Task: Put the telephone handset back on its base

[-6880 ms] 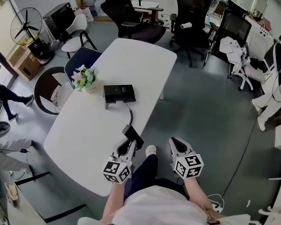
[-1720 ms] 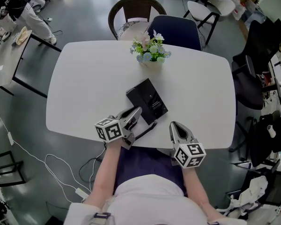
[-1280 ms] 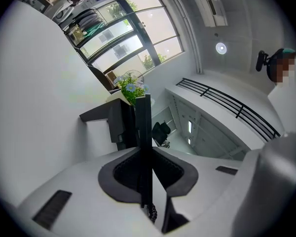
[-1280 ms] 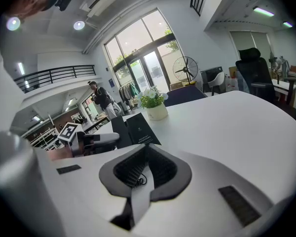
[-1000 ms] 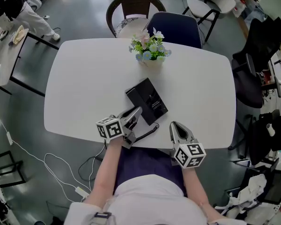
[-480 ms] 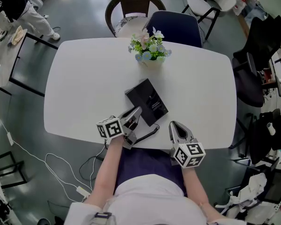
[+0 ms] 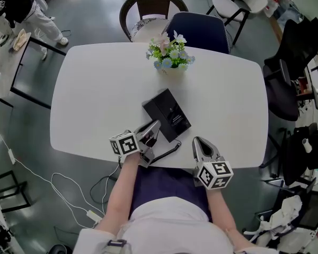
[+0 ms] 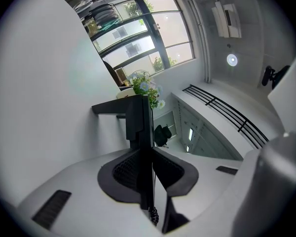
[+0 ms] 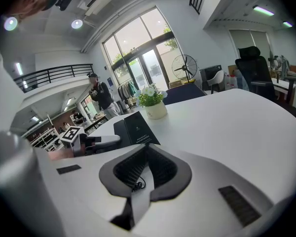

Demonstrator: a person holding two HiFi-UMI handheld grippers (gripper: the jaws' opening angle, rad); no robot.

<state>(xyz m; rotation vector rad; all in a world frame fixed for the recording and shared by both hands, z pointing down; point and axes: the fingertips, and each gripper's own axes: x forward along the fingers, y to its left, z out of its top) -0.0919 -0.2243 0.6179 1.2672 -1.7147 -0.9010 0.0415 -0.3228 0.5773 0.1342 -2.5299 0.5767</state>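
Handset [image 8: 139,127] clamped edge-on between the left gripper's [image 7: 151,132] narrowly parted jaws, just beside the base [image 7: 167,114] on the table [image 7: 95,89]. Right gripper [image 7: 199,144] empty, jaws together.

I work in an open-plan office: a white table [image 7: 95,89] carrying a telephone base [image 7: 167,114], visitor chairs [image 7: 201,30] at its far edge, black swivel chairs [image 9: 251,60], desks [image 7: 2,67], glazed doors [image 9: 138,65].

The left hand-held gripper [image 7: 154,127] has carried the handset [image 8: 138,122] (cord [image 7: 167,150] trailing) up beside the base [image 7: 167,114].
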